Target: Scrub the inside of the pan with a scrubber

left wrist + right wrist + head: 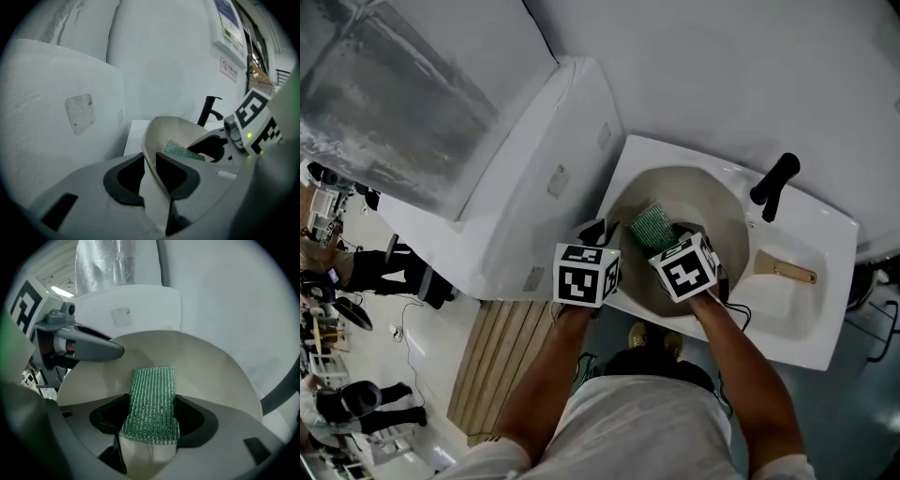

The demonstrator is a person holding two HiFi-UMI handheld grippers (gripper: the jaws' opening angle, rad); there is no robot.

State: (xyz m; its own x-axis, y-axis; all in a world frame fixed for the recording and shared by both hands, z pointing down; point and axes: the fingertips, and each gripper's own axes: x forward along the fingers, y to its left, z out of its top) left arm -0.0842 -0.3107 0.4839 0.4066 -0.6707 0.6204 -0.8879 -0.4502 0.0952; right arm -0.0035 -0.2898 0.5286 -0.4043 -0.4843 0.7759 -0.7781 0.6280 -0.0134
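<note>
White sink [825, 328] fills the centre and right of the head view, black faucet [775, 186] at its upper right edge. White cabinet-like block [516, 178] to its left, slatted wooden mat [502, 356] on the floor at lower left. People stand far off at the lower left edge.

Pan [712, 202], cream inside, sits tilted in the sink bowl just left of the faucet. A wooden-handled tool [787, 272] lies in the sink right of the pan, apart from it.

Left gripper [149, 161]: jaws narrow, closed on the pan's near rim, with the thin wall running up between the two pads. In the head view it sits at the pan's lower left edge.

Right gripper [152, 413]: jaws clamped on a green mesh scrubber [153, 390], which sticks out ahead of the pads and bends down toward the pan's inner wall. I cannot tell whether the scrubber's far end presses the wall. In the head view the scrubber shows inside the pan, left of centre, between the two marker cubes.
</note>
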